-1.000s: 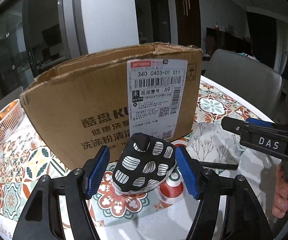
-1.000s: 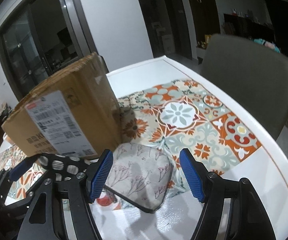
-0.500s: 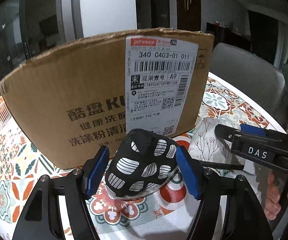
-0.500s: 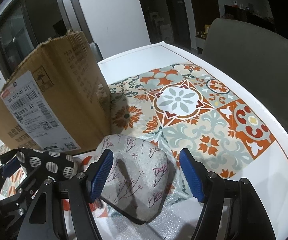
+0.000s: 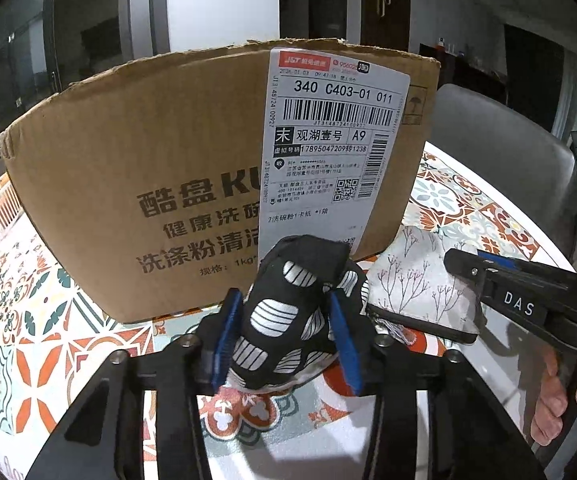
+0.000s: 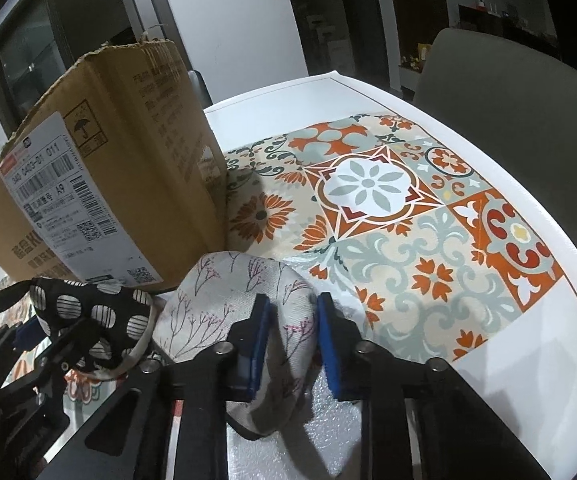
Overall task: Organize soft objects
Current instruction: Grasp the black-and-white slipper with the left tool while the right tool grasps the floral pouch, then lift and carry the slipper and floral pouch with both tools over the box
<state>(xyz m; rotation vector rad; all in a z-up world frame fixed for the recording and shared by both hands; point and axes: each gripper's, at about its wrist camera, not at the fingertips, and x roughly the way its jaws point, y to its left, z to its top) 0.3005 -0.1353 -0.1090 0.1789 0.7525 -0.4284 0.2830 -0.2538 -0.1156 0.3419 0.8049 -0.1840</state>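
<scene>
At the lower centre of the left wrist view, the left gripper (image 5: 286, 340) is closing, its blue pads squeezing a black pouch with white striped ovals (image 5: 284, 312) just in front of the cardboard box (image 5: 160, 152). At the lower centre of the right wrist view, the right gripper (image 6: 293, 344) is closing, pinching a grey pouch printed with twigs (image 6: 224, 300) on the tiled tablecloth (image 6: 368, 200).

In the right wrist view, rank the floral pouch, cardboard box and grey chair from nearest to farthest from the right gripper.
1. Floral pouch: between the closing jaws of the right gripper, pinched.
2. Cardboard box: behind the pouch, up and left.
3. Grey chair: past the table's far edge, upper right.
</scene>
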